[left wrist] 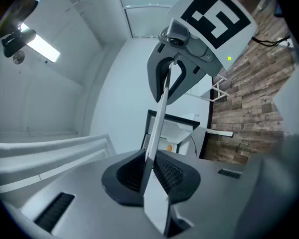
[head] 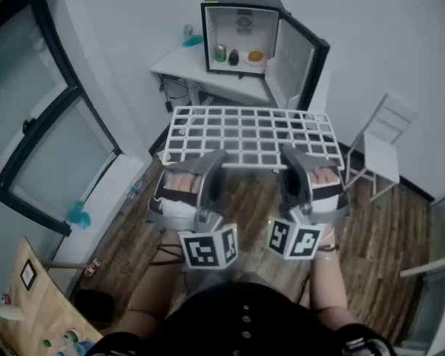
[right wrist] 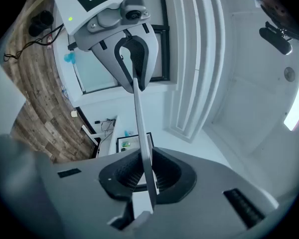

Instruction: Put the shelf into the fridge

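Near edge of a white wire grid shelf (head: 252,134) clamped in the narrowly set jaws of the left gripper (head: 210,162) and, further right, the right gripper (head: 291,160); held level, well short of the small black fridge (head: 241,32) standing open on a white counter (head: 174,67). Print: only black-and-white square markers (head: 200,252) on the cubes (head: 295,240); sticker (head: 242,22) on the fridge's back wall too small to read. Gripper views alone: shelf edge-on between ribbed pads (left wrist: 172,173). Head view alone: full grid, white folding chair (head: 382,143).

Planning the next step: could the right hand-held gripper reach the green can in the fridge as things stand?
Probably not: the right hand-held gripper is shut on the shelf, and the green can sits in the open fridge, well ahead.
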`<action>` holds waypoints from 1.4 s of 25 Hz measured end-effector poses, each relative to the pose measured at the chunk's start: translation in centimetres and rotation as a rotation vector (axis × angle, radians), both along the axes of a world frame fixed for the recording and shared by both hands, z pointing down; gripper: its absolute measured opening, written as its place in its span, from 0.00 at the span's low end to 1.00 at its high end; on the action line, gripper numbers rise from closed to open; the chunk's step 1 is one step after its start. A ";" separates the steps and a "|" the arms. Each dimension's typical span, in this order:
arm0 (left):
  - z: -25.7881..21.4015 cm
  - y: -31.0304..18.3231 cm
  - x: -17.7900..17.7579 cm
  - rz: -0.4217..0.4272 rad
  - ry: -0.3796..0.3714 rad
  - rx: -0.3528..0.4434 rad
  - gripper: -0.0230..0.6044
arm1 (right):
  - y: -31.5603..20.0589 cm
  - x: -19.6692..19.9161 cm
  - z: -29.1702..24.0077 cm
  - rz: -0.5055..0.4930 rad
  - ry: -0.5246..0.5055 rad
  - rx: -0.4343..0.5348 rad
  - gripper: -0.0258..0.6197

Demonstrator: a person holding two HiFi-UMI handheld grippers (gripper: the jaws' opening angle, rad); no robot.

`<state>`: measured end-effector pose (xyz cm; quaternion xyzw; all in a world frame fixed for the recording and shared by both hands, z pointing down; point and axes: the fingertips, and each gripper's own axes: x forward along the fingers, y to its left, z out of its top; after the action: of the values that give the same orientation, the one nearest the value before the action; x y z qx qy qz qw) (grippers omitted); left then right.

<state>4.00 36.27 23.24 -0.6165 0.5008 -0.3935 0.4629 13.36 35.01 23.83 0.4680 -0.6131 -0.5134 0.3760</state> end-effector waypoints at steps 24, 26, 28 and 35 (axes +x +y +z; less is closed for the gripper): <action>0.8 -2.9 2.9 -0.051 0.000 0.017 0.11 | -3.5 2.9 0.3 -0.052 -0.045 -0.005 0.17; 1.1 -2.7 3.1 -0.057 -0.001 0.014 0.11 | -3.5 3.1 0.6 -0.056 -0.047 -0.011 0.17; 1.2 -2.8 3.1 -0.065 0.001 0.015 0.11 | -3.6 3.1 0.8 -0.061 -0.050 -0.011 0.17; 2.0 -5.8 3.2 -0.077 0.004 0.006 0.11 | -6.6 3.2 1.6 -0.067 -0.052 -0.014 0.16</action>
<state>7.20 30.46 25.20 -0.5961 0.5263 -0.4083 0.4483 16.52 28.38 25.44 0.4577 -0.6417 -0.5090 0.3459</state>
